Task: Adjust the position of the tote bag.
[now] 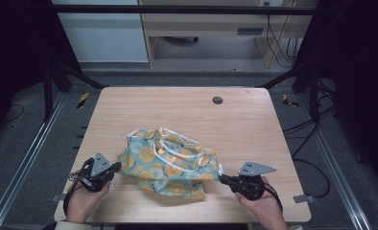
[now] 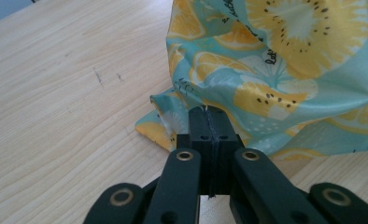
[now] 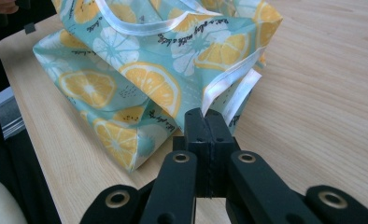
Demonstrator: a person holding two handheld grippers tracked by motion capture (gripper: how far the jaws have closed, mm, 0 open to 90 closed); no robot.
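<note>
I've got the cloth [image 1: 170, 163] pinched at both ends. My left gripper [image 1: 114, 168] has its jaws closed on the cloth's left edge; in the left gripper view the gripper [image 2: 209, 114] bites a fold of the fabric [image 2: 275, 70] right at the jaw tips. My right gripper [image 1: 224, 179] is clamped on the right edge; in the right gripper view the gripper [image 3: 205, 116] holds the cloth [image 3: 140, 79] by its white-trimmed hem [image 3: 229, 84]. The cloth is teal with a yellow citrus-slice print, crumpled in a heap on the near half of the wooden worktop [image 1: 187, 108], between my two hands and closer to the front edge. It bunches up in the middle, with the lower folds resting on the wood. A small dark round cap [image 1: 218, 100] sits in the worktop's far side, well apart from the cloth.
</note>
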